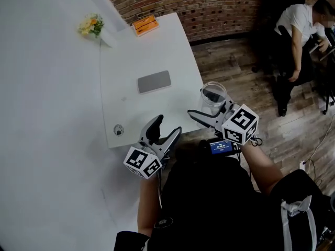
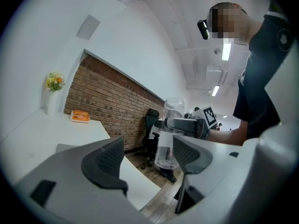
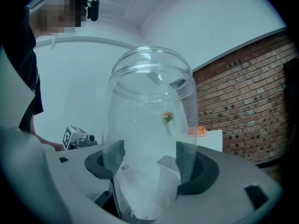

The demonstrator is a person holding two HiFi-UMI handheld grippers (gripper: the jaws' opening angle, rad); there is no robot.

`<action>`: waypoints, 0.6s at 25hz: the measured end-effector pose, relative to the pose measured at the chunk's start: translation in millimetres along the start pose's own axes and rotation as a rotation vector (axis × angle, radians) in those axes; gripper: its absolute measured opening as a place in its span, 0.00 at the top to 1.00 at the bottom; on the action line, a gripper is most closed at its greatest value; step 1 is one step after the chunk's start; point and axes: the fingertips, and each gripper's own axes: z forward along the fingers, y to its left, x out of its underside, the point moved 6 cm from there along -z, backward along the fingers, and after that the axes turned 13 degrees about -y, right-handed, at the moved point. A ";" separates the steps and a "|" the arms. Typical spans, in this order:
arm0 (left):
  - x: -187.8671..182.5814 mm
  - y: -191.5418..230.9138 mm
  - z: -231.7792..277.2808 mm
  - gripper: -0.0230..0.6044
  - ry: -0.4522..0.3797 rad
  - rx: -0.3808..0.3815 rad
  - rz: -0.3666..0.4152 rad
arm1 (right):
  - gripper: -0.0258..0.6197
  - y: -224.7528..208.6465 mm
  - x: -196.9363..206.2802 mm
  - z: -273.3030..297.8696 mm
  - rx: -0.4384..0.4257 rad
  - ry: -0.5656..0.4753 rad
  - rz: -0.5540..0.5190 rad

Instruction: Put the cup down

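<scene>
A clear plastic cup (image 1: 213, 99) stands upright in my right gripper (image 1: 208, 111), held in the air just off the white table's right edge, over the wooden floor. In the right gripper view the cup (image 3: 148, 134) fills the space between both pads, which press on its sides. The left gripper view shows the same cup (image 2: 169, 132) beyond my left gripper (image 2: 148, 160), gripped by the right one. My left gripper (image 1: 163, 130) hovers open and empty at the table's near edge.
On the white table (image 1: 146, 51) lie a grey pad (image 1: 154, 81), an orange box (image 1: 145, 24) at the far end and a small round fitting (image 1: 119, 130). Yellow flowers (image 1: 91, 25) stand at the back left. A person (image 1: 298, 30) sits at the far right.
</scene>
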 end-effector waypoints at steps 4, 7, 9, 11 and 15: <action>-11.3 15.2 -7.2 0.44 -0.009 0.025 0.007 | 0.41 9.2 -0.7 13.9 0.026 -0.015 0.001; -19.4 24.0 -13.6 0.44 -0.025 0.036 0.009 | 0.41 16.1 -2.2 24.1 0.030 -0.018 -0.011; -22.1 27.2 -18.5 0.44 -0.026 0.040 0.006 | 0.41 20.8 -4.3 28.8 0.030 -0.023 -0.017; -23.7 30.8 -23.1 0.44 -0.027 0.041 -0.004 | 0.41 23.6 -7.3 32.9 0.036 -0.032 -0.025; -27.1 32.4 -25.0 0.44 -0.020 0.056 -0.009 | 0.41 22.4 -11.4 34.2 0.061 -0.056 -0.012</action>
